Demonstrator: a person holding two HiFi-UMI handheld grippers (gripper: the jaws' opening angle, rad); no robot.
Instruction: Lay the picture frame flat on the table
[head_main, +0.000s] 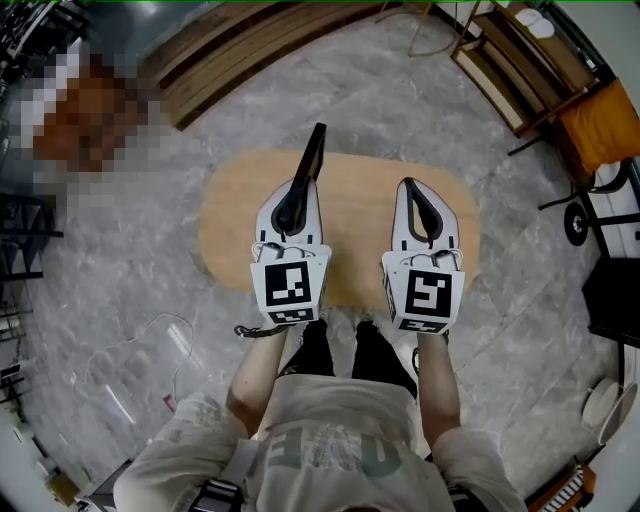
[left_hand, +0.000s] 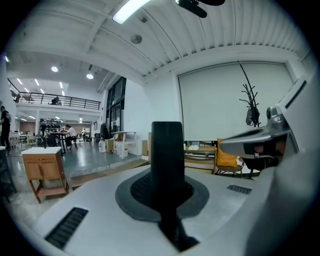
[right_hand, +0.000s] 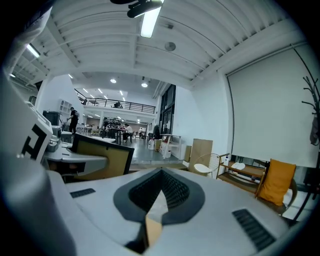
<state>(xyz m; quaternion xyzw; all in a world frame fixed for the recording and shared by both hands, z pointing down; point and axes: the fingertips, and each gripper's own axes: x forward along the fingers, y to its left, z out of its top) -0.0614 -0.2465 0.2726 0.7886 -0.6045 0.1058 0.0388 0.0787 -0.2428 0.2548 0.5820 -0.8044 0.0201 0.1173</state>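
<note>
The picture frame (head_main: 312, 160) has a black border and a tan back. It stands edge-on over the oval wooden table (head_main: 360, 215), tilted up and away from me. My left gripper (head_main: 296, 195) is shut on its lower edge, and the frame's black edge (left_hand: 167, 150) rises straight up between the pads. My right gripper (head_main: 407, 188) hovers beside it over the table's right half, shut with nothing in it. In the right gripper view the frame (right_hand: 97, 157) appears at the left, held by the left gripper.
Wooden planks (head_main: 230, 55) lie on the marble floor beyond the table. A wooden shelf unit (head_main: 520, 70) and an orange-cushioned chair (head_main: 605, 125) stand at the upper right. A white cable (head_main: 150, 345) trails on the floor at the left. My legs are at the table's near edge.
</note>
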